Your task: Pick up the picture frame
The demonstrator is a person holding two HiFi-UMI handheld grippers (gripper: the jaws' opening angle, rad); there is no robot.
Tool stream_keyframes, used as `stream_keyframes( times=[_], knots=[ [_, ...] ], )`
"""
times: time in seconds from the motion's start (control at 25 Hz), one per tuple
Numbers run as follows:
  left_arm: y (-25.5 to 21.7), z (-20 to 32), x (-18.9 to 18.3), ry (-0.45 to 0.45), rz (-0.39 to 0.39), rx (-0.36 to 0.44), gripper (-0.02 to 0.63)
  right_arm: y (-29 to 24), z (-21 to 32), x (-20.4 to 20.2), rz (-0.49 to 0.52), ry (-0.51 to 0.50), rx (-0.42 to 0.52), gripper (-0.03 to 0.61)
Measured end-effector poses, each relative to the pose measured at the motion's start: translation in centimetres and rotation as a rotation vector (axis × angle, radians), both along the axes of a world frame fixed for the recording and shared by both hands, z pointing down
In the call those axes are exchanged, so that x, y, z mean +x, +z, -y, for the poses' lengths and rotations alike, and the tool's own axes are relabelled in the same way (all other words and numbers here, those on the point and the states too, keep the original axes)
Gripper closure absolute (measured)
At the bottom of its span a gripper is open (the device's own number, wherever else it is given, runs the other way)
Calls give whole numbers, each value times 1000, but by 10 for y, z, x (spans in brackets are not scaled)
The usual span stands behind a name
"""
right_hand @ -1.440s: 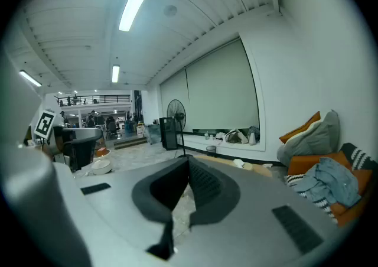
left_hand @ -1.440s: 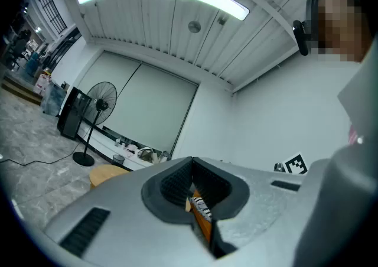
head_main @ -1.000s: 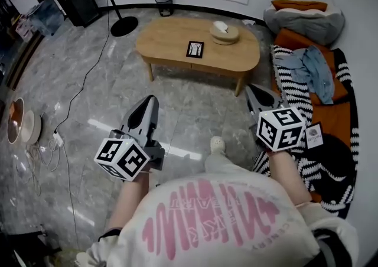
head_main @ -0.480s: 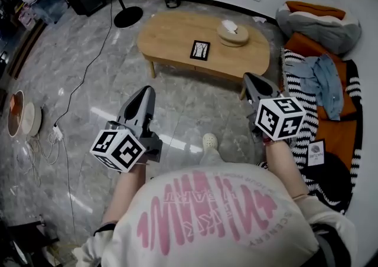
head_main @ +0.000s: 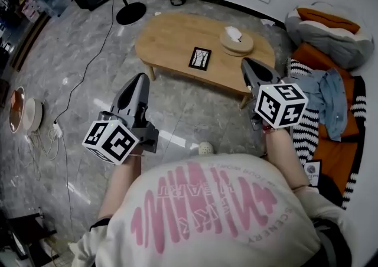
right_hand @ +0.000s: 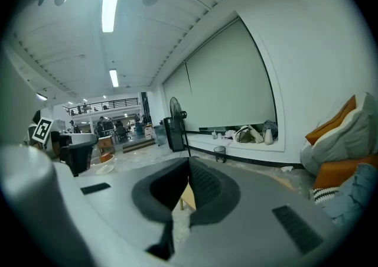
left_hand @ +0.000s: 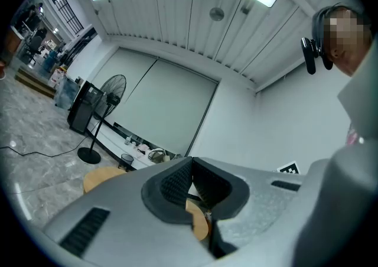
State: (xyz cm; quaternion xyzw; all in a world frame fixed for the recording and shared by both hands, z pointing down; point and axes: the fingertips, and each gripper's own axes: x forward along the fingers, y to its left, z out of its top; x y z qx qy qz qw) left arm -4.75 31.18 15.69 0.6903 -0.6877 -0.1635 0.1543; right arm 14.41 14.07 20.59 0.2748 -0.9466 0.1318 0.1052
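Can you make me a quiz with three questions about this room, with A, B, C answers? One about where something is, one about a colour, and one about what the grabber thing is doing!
1. Where is the picture frame?
A. On the floor
B. On the wooden table
C. On the striped rug

2. What colour is the picture frame's border?
A. Black
B. Red
C. Yellow

3. How do the jaws of the left gripper stand?
A. Wide open
B. Shut on the picture frame
C. Shut, with nothing held

Answers:
1. B, the head view shows it lying flat near the middle of the tabletop.
2. A, a dark black border runs round the pale picture.
3. C, the left gripper view shows the jaws meeting with nothing gripped between them.
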Motion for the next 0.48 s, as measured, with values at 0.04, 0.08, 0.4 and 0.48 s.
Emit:
stream_keyframes(
  times=[0.04,0.08,0.4,0.48],
  knots=[
    [-2,8,-2,-12,2,10,611,0,10,-1,3,-4,-1,572],
    [-4,14,-4,-25,5,19,611,2,19,-1,4,-7,-3,572],
    [4,42,-24,-70,-62,2,611,26,74,10,18,44,-71,572],
    [3,46,-30,-83,-98,5,611,33,77,11,24,55,-87,572]
  ],
)
